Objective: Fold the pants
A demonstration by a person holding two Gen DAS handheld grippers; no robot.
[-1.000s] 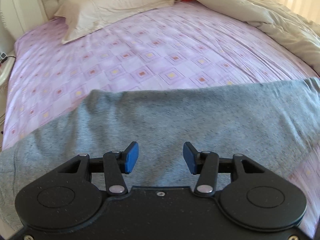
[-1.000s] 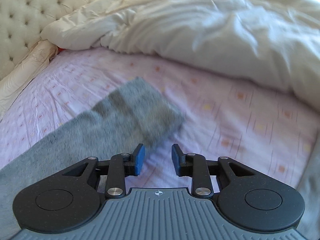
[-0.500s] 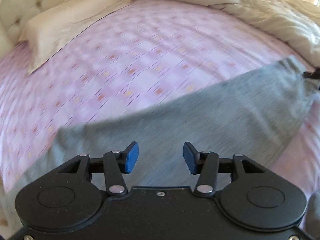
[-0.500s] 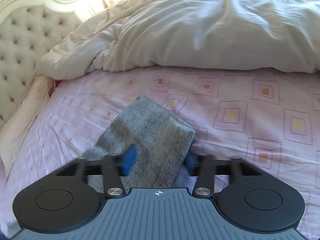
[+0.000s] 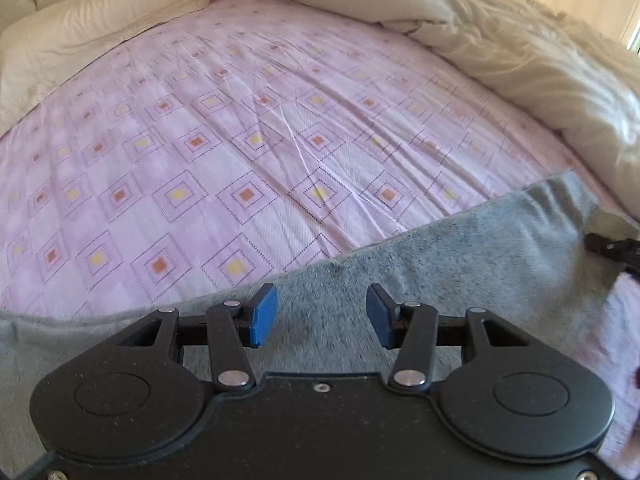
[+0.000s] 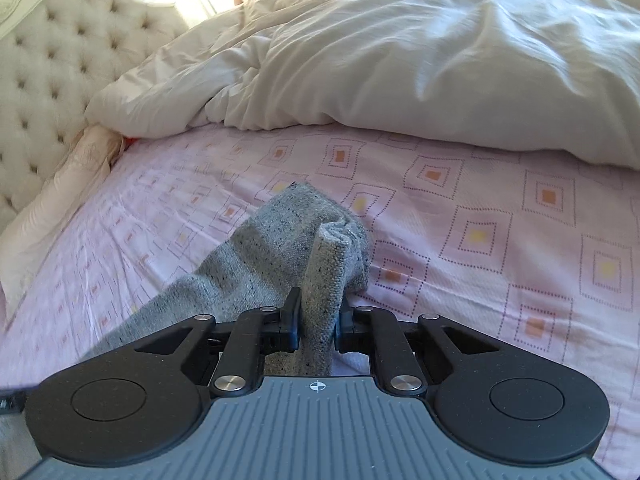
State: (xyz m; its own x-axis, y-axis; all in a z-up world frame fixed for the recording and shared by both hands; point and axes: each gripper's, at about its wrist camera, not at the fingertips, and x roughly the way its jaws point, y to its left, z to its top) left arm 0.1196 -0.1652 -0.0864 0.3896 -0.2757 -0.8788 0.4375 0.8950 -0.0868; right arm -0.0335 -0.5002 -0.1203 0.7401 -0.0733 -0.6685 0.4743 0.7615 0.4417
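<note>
- Pants [image 5: 460,264], grey knit: laid across the near part of the sheet [image 5: 240,140]; one end is raised and bunched in the right wrist view [image 6: 280,248].
- Right gripper [image 6: 316,316]: fingers clamped on a fold of the pants.
- Left gripper [image 5: 322,316]: blue pads [image 5: 262,314] held apart over the pants, nothing gripped.
- Duvet [image 6: 400,60], pillow [image 5: 100,20], tufted headboard [image 6: 52,68]: placed along the far sides of the sheet.

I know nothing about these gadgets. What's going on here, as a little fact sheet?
Setting: bed with pink patterned sheet
Garment: grey pants, spread across the sheet
Right gripper: shut on the pants' end, pinching a fold
Left gripper: open, above the pants
Bedding: white duvet, pillow, tufted headboard
</note>
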